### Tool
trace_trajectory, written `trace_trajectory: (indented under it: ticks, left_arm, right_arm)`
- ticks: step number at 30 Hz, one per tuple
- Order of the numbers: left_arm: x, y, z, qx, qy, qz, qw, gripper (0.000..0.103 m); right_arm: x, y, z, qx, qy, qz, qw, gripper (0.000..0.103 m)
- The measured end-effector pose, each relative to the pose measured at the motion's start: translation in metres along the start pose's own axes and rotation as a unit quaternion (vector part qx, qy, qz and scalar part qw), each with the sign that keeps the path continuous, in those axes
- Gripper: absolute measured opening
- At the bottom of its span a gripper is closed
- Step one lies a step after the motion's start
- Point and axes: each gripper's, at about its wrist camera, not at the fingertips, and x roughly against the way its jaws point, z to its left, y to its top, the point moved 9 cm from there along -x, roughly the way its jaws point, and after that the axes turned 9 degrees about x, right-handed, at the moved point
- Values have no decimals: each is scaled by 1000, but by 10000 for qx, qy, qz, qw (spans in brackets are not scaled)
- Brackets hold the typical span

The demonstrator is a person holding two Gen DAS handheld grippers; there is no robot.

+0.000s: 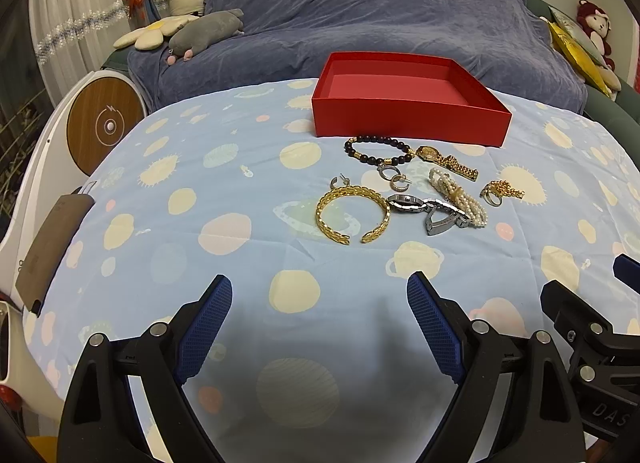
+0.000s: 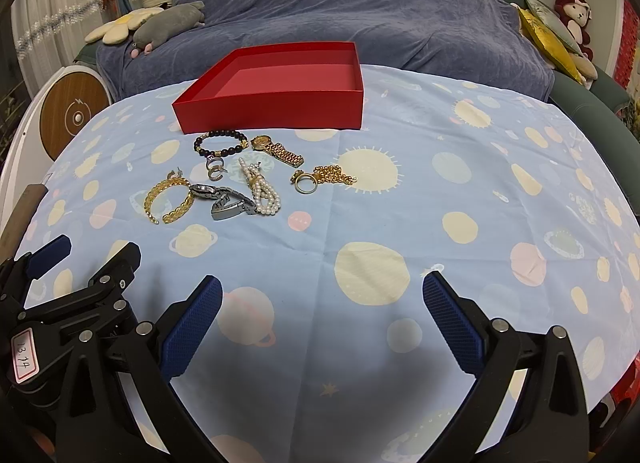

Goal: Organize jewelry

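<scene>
We have the bench under a blue planet-print cloth, sofa behind. At the far side sits the red box, open-topped and with nothing inside, so no piece is sorted yet. Just near of its front wall lies the jewelry cluster: gold cuff nearest, its gap facing us; silver watch touching the pearl bracelet, which runs near-to-far; gold watch and dark bead bracelet closest to the box; ring with gold chain off right; small earrings mid-cluster. Left gripper and right gripper hover low at the near edge, jaws spread, nothing held. Cluster lies straight ahead of the left, far-left of the right, so we judge the left nearer; cuff looks the easiest first pick.
</scene>
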Motion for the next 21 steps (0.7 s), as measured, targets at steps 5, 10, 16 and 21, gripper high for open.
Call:
trace_trajectory:
  ticks: [5, 10, 16, 21]
  left_arm:
    - [0, -1, 0, -6, 20, -1, 10000, 86]
    - [0, -2, 0, 2, 18, 20, 10000, 86]
    - [-4, -3, 2, 139, -104, 143, 9997, 86]
    - [-16, -1, 15, 398, -146, 337, 9985, 86]
  right_arm:
    - [0, 0, 0, 6, -8, 9, 10000, 98]
    - [-1, 1, 0, 10, -4, 10, 10000, 98]
    - [-2, 1, 0, -5, 5, 21, 10000, 98]
    - [-6, 1, -4, 6, -34, 35, 10000, 98]
